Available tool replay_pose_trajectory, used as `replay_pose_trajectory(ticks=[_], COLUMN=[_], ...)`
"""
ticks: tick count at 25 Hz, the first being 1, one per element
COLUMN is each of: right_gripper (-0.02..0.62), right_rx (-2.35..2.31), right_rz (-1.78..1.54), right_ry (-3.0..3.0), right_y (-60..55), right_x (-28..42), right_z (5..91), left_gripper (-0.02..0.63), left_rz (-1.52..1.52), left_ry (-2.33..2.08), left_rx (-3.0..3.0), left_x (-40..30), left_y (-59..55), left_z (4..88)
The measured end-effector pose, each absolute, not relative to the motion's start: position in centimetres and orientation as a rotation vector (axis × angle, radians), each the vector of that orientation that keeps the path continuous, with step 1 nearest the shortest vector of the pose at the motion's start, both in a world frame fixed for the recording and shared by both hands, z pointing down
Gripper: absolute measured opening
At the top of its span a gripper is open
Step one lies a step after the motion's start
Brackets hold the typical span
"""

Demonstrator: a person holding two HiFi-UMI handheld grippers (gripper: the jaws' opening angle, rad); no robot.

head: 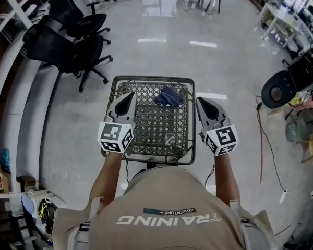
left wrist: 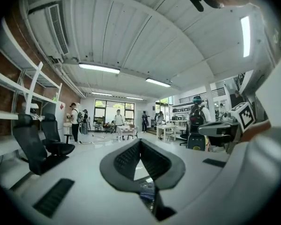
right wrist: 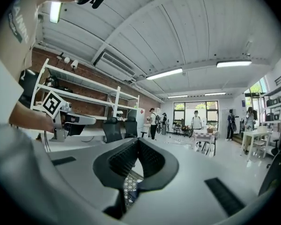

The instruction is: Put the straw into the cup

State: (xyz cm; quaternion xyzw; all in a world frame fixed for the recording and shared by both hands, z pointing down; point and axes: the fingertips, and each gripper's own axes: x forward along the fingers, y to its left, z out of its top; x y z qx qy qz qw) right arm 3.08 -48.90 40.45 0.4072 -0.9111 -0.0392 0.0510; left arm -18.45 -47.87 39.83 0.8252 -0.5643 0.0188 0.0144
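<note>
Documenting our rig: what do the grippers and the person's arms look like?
The left gripper and right gripper have grey bodies, black ribbed tapering jaws, and white cubes with black square markers. Bare forearms; khaki short-sleeved shirt.

I can't tell what the small clear thing (head: 169,138) on the mesh cart (head: 151,78) is. Each gripper view shows me only a blurred sliver of that cart.

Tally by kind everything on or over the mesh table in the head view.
hand-held gripper: 2 (left hand-held gripper, right hand-held gripper)
blue cloth: 1
clear cup, faint: 1
Total: 4
</note>
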Motion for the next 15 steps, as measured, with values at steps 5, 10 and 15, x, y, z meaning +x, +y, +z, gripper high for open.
replay_pose_trajectory(ticks=[5,10,15], right_gripper=[0.017,0.017,0.017], right_rx=[1.224,1.238,1.267], right_rz=[-0.122,-0.121,-0.115], right_ry=[-2.758,-2.736,-2.707], right_y=[-49.3,-49.3,-49.1], right_x=[2.3,2.8,2.7], right_z=[40.4,40.2,40.4], left_gripper=[0.017,0.017,0.017], left_rz=[0.064,0.053,0.079], left_ry=[-1.776,-1.743,-1.722], left_rx=[2.562,2.571,2.578], left_x=[-20.0,-19.6,-20.1], left_y=[-48.5,-48.1,-48.1], left_z=[40.0,39.8,40.3])
